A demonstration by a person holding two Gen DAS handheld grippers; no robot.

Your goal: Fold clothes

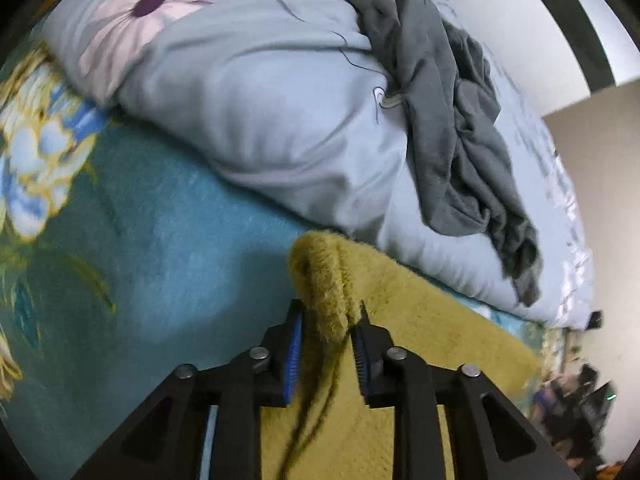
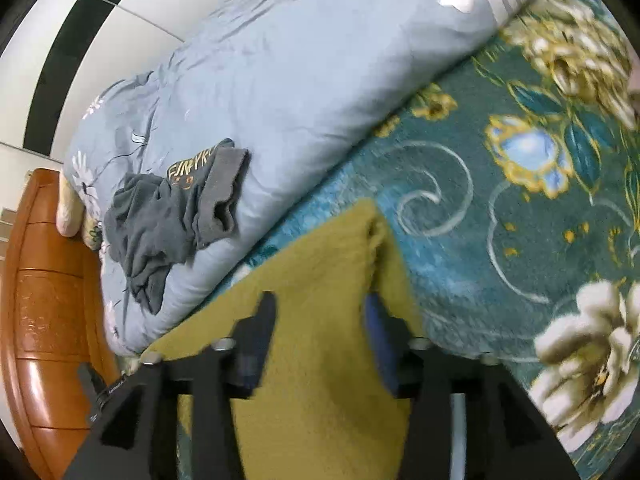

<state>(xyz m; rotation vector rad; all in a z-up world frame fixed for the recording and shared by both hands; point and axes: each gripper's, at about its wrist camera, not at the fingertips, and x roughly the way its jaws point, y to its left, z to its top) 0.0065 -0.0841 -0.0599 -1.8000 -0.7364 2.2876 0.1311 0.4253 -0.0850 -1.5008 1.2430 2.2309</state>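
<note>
The left gripper (image 1: pixel 332 320) pinches a bunched ridge of the mustard-yellow fleece garment (image 1: pixel 420 344); the fuzzy cloth fills the gap between its blue pads and rises toward twelve o'clock, so the fingers are closed on it. The right gripper (image 2: pixel 320 312) has yellow cloth running up between its fingers too, with a raised corner of the fleece at about one o'clock; the picture is blurred there and the gap looks wider, so I judge it grips the same garment, though less surely.

From the left fingers, the fleece spreads toward four o'clock over a teal flowered blanket (image 1: pixel 140 240). From the right fingers, it spreads toward eight o'clock over that blanket. So the two hands seem to hold opposite corners of one edge, its long axis running between them, and neither hand is clearly nearer. The coming fold likely carries this edge across the body of the garment.

Farther out, a pale blue quilt (image 1: pixel 260 120) with white flowers lies rolled along the far side. On it sits a crumpled grey garment (image 1: pixel 452 132), at one o'clock from the left hand and ten o'clock from the right. Gold lettering on it reads roughly "FUN·YR", partly hidden. A wooden bed frame (image 2: pixel 44 300) shows at nine o'clock in the right view.
</note>
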